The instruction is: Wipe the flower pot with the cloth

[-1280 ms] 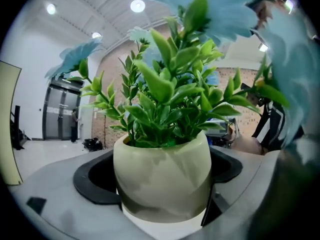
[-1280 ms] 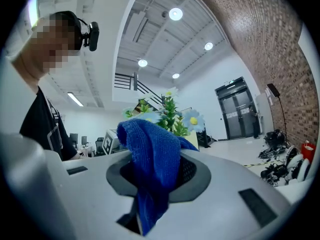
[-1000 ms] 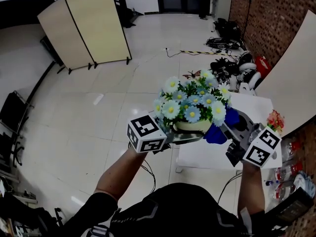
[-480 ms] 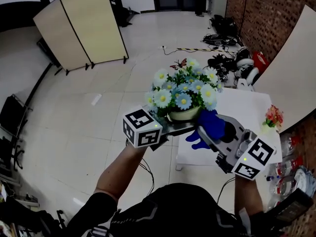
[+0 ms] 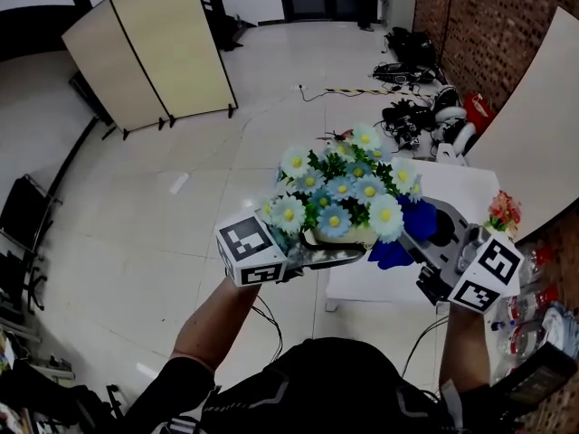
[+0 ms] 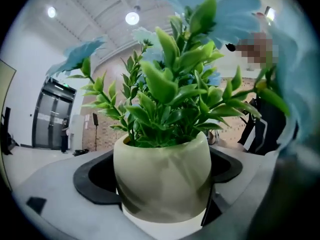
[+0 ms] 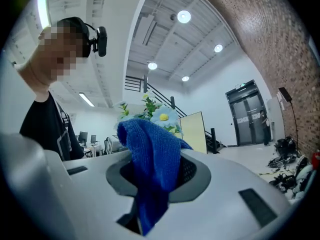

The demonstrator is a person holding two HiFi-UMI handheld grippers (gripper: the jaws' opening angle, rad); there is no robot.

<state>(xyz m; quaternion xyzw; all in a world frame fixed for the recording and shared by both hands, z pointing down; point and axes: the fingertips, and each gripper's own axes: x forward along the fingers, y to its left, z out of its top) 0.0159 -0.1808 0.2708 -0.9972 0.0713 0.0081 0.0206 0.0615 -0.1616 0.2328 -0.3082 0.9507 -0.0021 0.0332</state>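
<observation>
A cream flower pot (image 5: pixel 351 236) with blue and white daisies (image 5: pixel 339 193) is held up in the air in front of me. My left gripper (image 5: pixel 327 255) is shut on the pot (image 6: pixel 162 179), whose green leaves fill the left gripper view. My right gripper (image 5: pixel 425 233) is shut on a blue cloth (image 5: pixel 409 227) that lies against the pot's right side. In the right gripper view the cloth (image 7: pixel 152 159) hangs out of the jaws, with a daisy just behind it.
A white table (image 5: pixel 457 193) stands below and to the right, with a small red bouquet (image 5: pixel 503 213) at its edge. Cables and gear (image 5: pixel 421 116) lie on the floor by the brick wall. A folding screen (image 5: pixel 145 48) stands far left.
The right gripper has swept the cloth from the pot's front and underside up to its right side. The left gripper has shifted the pot slightly down and to the right.
</observation>
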